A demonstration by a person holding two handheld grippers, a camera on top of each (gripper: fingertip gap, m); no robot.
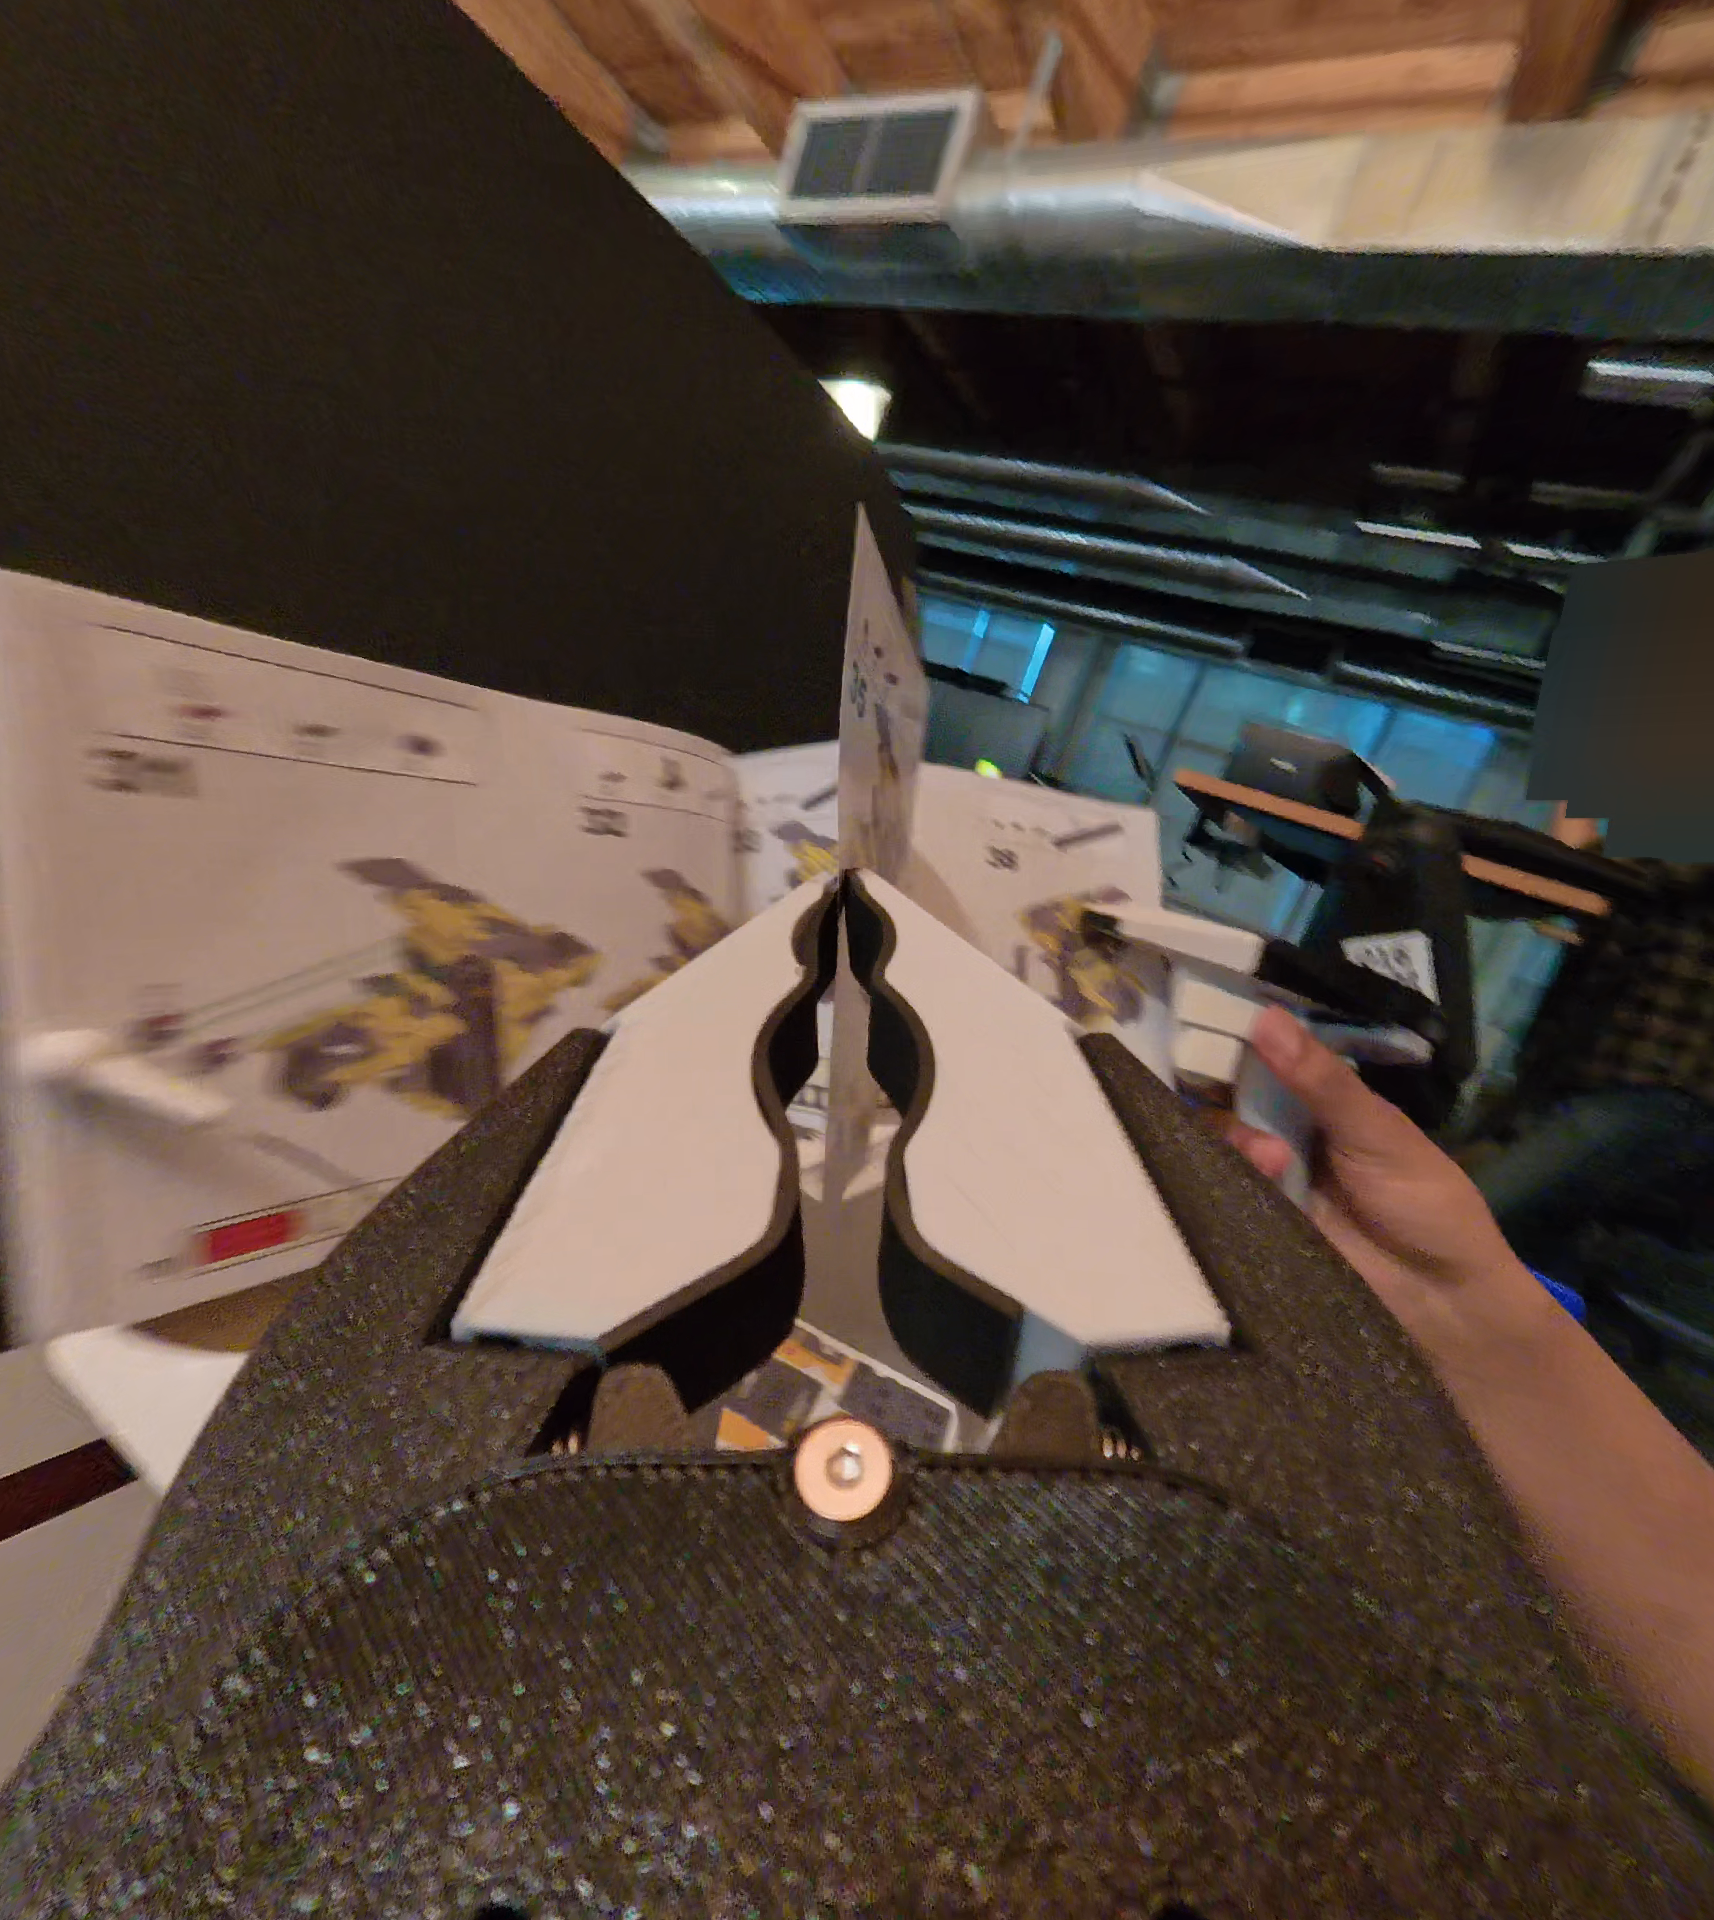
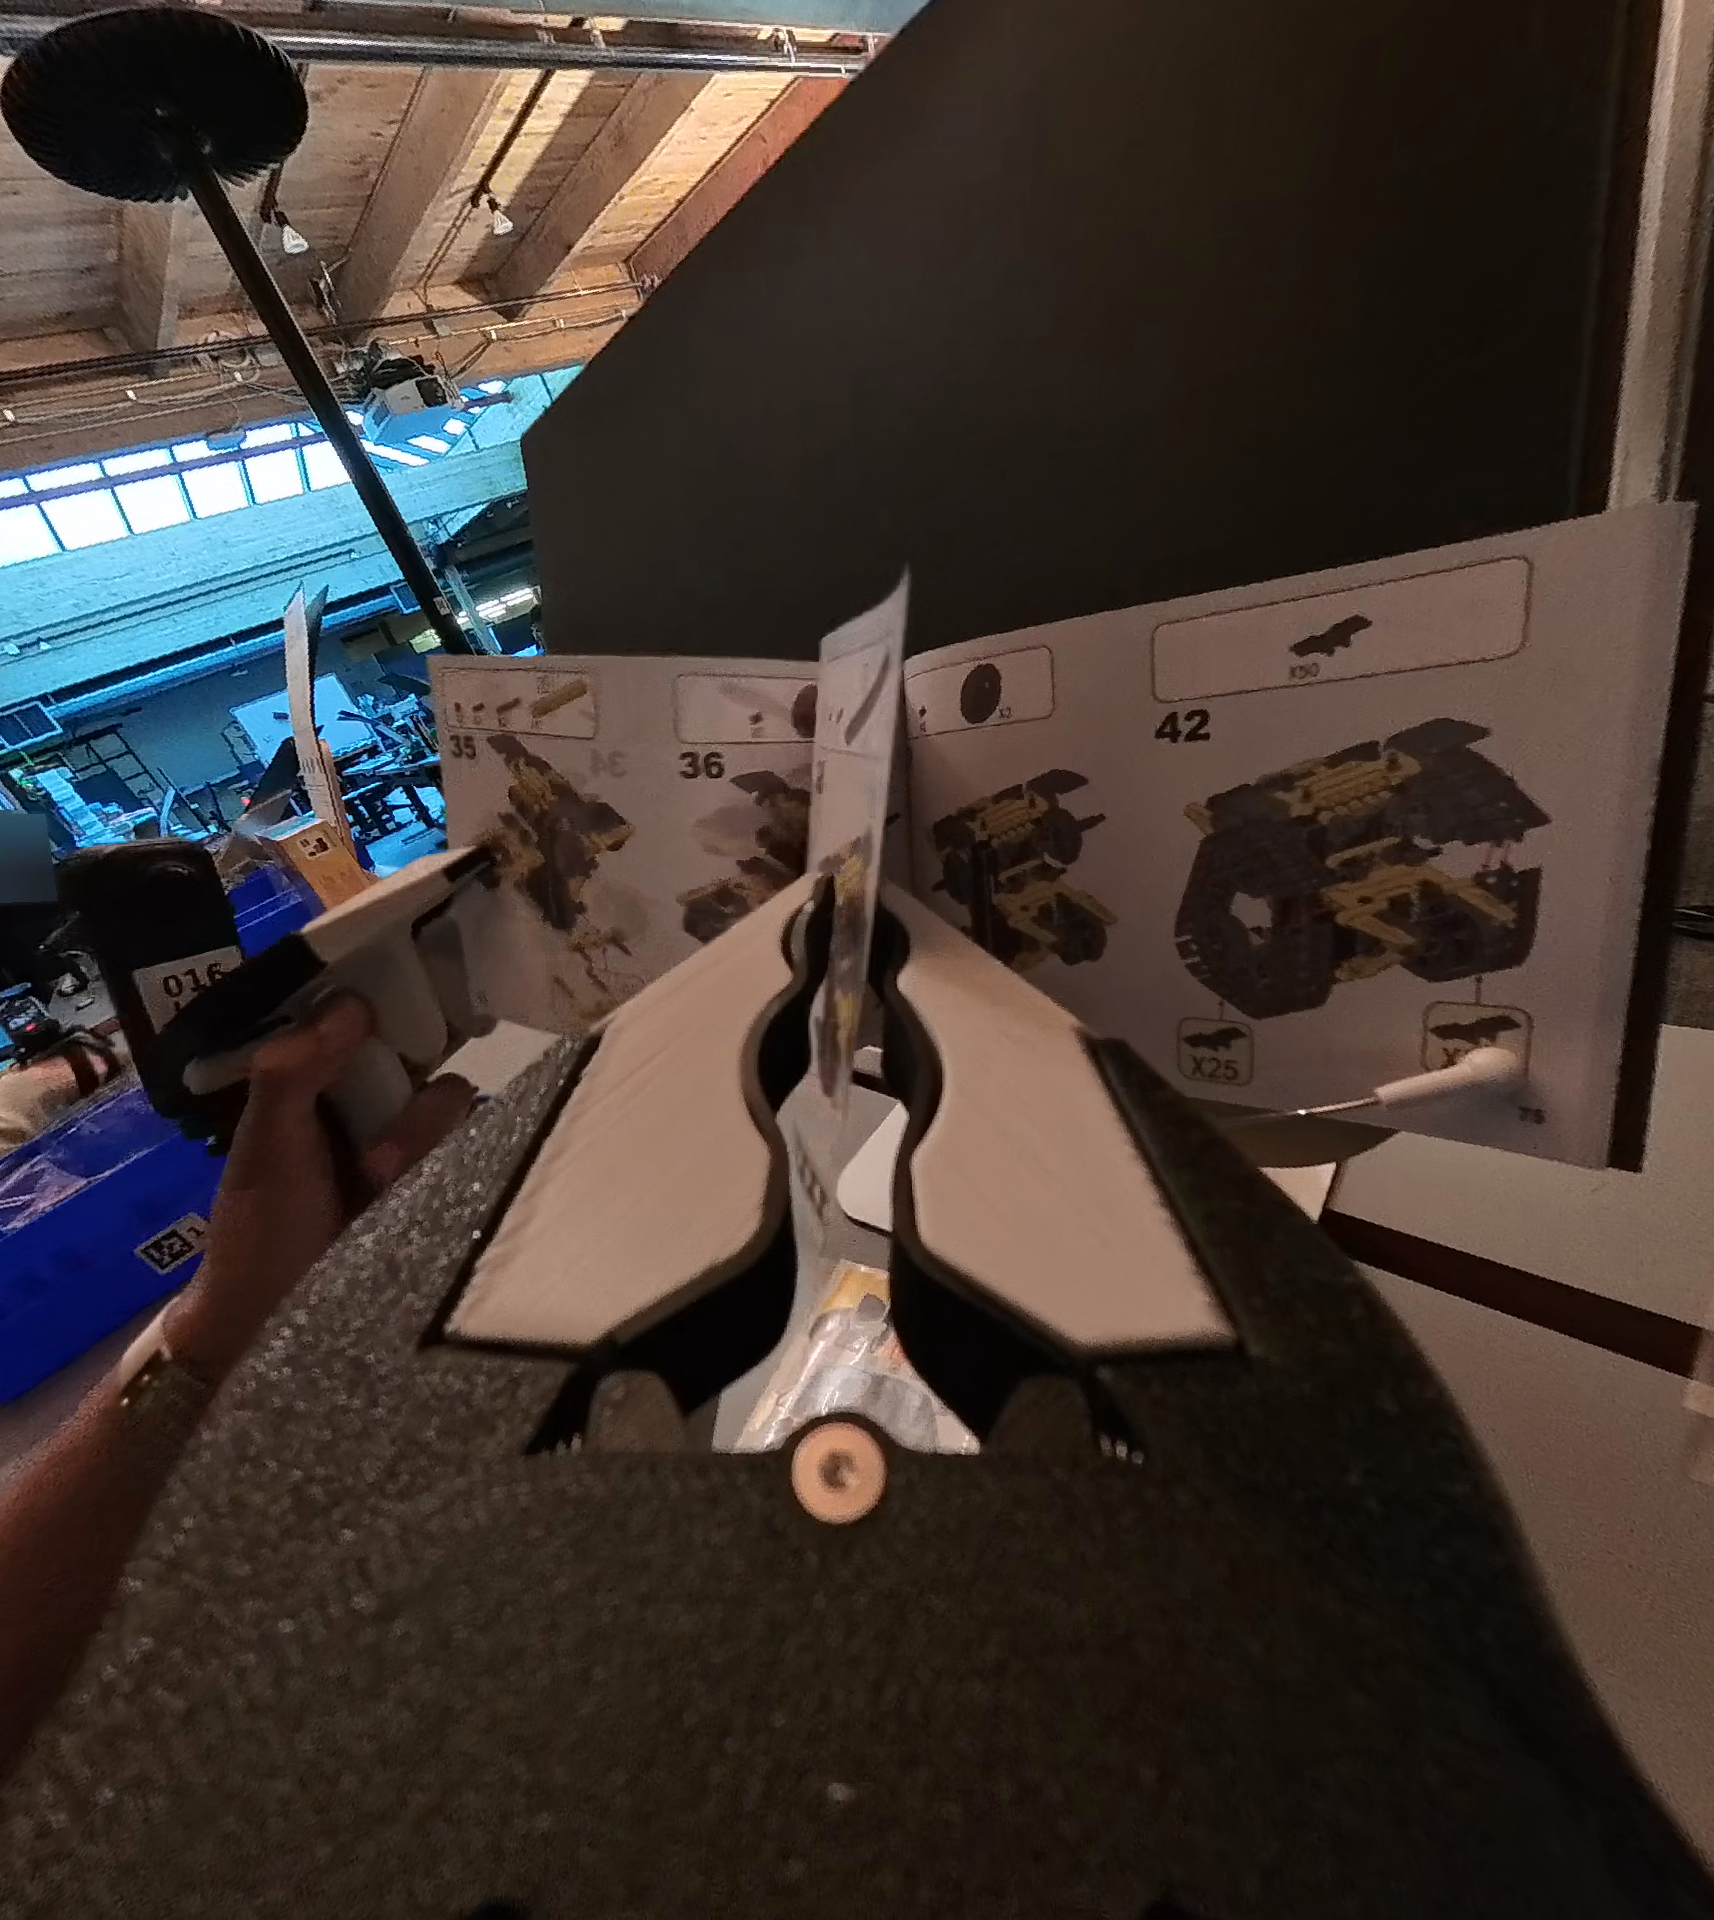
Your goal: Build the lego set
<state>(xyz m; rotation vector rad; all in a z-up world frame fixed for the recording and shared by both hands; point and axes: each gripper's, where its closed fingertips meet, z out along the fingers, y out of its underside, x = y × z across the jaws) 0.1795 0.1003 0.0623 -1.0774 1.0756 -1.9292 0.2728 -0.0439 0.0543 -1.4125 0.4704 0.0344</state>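
- The instruction booklet (image 2: 1248, 831) stands open and upright against a black panel (image 2: 1092, 364), its pages showing drawings of a yellow and dark brick model.
- Your right gripper (image 2: 848, 894) has its white fingers (image 2: 666, 1122) pressed together on a single page (image 2: 863, 748), which stands on edge between the two halves of the booklet.
- Your left gripper (image 1: 845, 883) is likewise clamped on a thin page (image 1: 879, 707) seen edge-on, with the open spread (image 1: 313, 935) to its left.
- In the right wrist view, your left gripper's tip (image 2: 474, 862) touches the left-hand page.
- A white clip arm (image 2: 1435, 1075) presses the booklet's lower right corner.
- A blue bin (image 2: 42, 1278) sits at the far left on the grey table (image 2: 1559, 1455).
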